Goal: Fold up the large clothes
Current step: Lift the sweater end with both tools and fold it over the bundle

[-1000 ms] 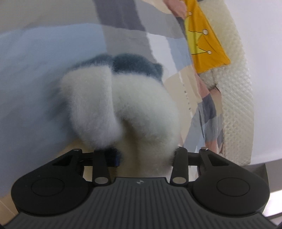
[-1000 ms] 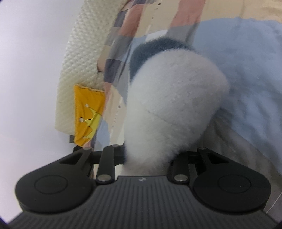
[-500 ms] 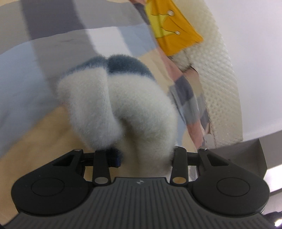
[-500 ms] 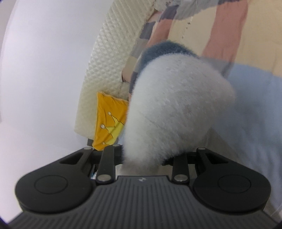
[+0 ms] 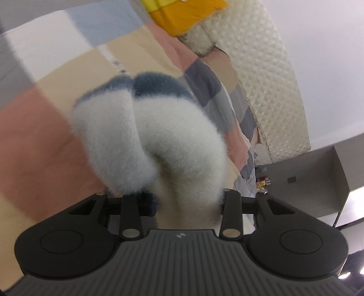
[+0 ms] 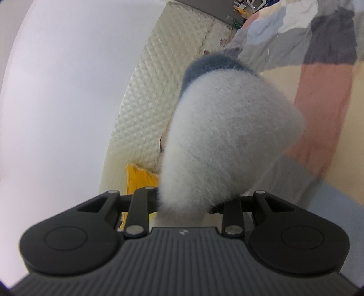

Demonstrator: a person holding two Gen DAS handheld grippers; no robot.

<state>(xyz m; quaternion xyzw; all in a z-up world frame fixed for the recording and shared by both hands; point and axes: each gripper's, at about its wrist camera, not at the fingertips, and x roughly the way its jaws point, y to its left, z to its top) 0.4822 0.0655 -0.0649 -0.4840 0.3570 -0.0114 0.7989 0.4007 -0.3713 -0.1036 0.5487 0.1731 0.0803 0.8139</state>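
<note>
Left wrist view: the left tool is closed on a bunched portion of a fluffy white garment with a dark blue band at its far edge. The fabric bulges out between the fingers in two thick lobes and hides the fingertips. The garment is held clear of the bed, whose patchwork cover in pink, beige, grey and pale blue fills the area behind it. A yellow cushion lies at the head edge of the bed, against a cream quilted headboard. Beyond the bed's right edge stands a grey cabinet against a white wall.

Right wrist view: the right tool is likewise clamped on a wad of the same garment, a single rounded mass with the blue band on top. The headboard and cushion show to the left, the patchwork cover to the right, and the white wall fills the left of the picture.

Assessment of progress: both tools have hold of the garment and carry it above the bed. No flat, spread or creased section is visible in either view, so I judge the folding proper to be early or mid-way; laying out, folding over and smoothing appear outstanding. How much of the garment hangs below cannot be determined.
</note>
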